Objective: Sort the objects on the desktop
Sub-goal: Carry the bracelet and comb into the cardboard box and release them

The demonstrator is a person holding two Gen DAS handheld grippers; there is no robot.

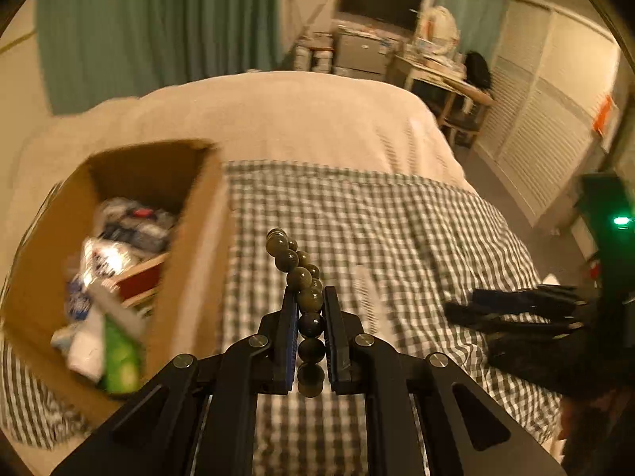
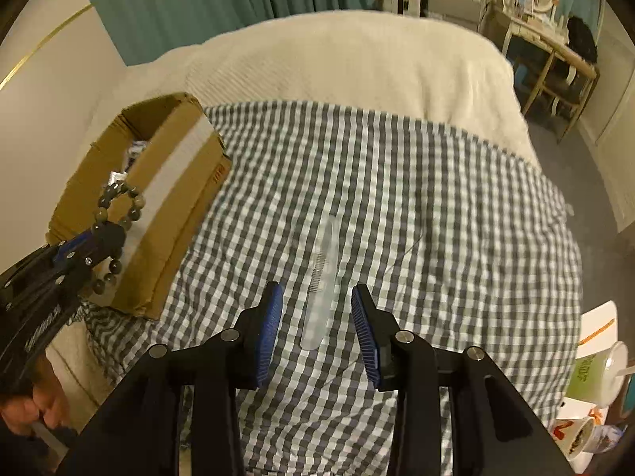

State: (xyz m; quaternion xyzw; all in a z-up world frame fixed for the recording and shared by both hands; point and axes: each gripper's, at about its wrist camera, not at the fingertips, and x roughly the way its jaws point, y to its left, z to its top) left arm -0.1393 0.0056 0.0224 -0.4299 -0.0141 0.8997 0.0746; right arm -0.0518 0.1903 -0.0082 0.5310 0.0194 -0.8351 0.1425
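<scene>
A bracelet of dark green beads point(image 1: 301, 273) hangs pinched between the pads of my left gripper point(image 1: 310, 291), which is shut on it above the checked cloth point(image 1: 397, 230), just right of an open cardboard box point(image 1: 198, 246). The right wrist view shows the same bracelet point(image 2: 119, 206) dangling in the left gripper point(image 2: 105, 234) beside the box point(image 2: 166, 206). My right gripper point(image 2: 316, 287) is open over the cloth. A clear plastic comb-like piece point(image 2: 323, 277) lies flat on the cloth, in line with the gap between its fingers and touched by neither pad. The right gripper point(image 1: 464, 303) also appears at the right of the left wrist view.
The box holds several packets and small boxes point(image 1: 115, 269). A cream blanket point(image 2: 357, 59) covers the bed beyond the checked cloth point(image 2: 436, 218). Cups and food tubs point(image 2: 595, 373) stand at the lower right. A desk with a mirror point(image 2: 547, 39) is at the far right. A hand point(image 2: 35, 404) holds the left gripper.
</scene>
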